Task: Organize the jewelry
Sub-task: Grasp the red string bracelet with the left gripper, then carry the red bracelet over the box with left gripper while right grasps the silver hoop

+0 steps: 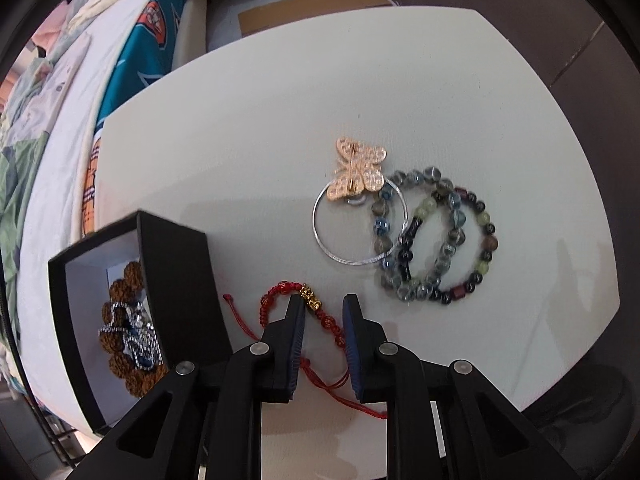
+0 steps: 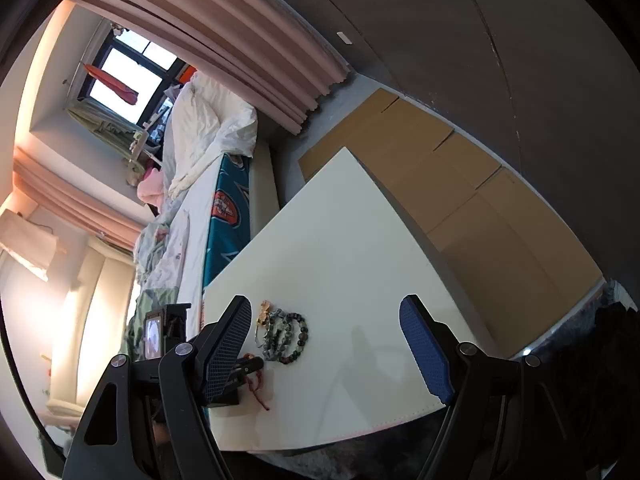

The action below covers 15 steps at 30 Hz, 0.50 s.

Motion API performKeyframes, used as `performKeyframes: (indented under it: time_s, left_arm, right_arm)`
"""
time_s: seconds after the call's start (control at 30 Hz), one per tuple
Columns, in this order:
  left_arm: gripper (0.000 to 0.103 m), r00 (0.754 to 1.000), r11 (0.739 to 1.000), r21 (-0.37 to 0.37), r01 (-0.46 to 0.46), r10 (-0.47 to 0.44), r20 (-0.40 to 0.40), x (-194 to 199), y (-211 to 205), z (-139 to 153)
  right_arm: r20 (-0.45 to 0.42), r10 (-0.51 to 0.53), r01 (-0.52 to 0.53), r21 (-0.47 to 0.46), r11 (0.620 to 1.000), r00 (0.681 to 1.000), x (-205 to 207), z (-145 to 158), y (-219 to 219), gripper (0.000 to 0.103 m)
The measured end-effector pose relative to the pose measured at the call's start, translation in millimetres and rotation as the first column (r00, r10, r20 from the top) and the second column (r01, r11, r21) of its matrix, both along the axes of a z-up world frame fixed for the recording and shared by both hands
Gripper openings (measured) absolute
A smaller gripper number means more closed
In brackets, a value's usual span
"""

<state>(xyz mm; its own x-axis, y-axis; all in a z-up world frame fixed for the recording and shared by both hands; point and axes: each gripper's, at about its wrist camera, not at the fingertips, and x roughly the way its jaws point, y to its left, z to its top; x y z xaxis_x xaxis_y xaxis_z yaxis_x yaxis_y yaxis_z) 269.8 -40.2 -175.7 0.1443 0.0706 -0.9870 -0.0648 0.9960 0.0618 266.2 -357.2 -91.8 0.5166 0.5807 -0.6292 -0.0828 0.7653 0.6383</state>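
Two risks: your left gripper, fingers narrowly parted astride the red beaded cord bracelet, could snag its trailing cords; your right gripper hangs wide, empty.

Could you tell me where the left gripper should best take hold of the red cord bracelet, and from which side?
Probably at the beaded arc beside the gold charm of the red cord bracelet, from above. It lies flat on the table, and the open left gripper already straddles that stretch.
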Motion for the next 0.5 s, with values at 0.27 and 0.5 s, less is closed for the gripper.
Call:
performKeyframes:
  time_s: [0.27,0.5]
  left_arm:
    - [0.006,0.998,0.999,-0.037,0.027,-0.025,0.051,-1,4,-3]
    - [0.006,0.989,0.99,-0.132,0.042,-0.023,0.143,-13,17,18]
  right_arm:
    - [-0.042,0.055,-0.055,-0.016,0.998,0.998,9,-13,23,0.077]
    - [-0.058,0.165,-0.165,0.005,0.986,0.985,13,-23,64,0.062]
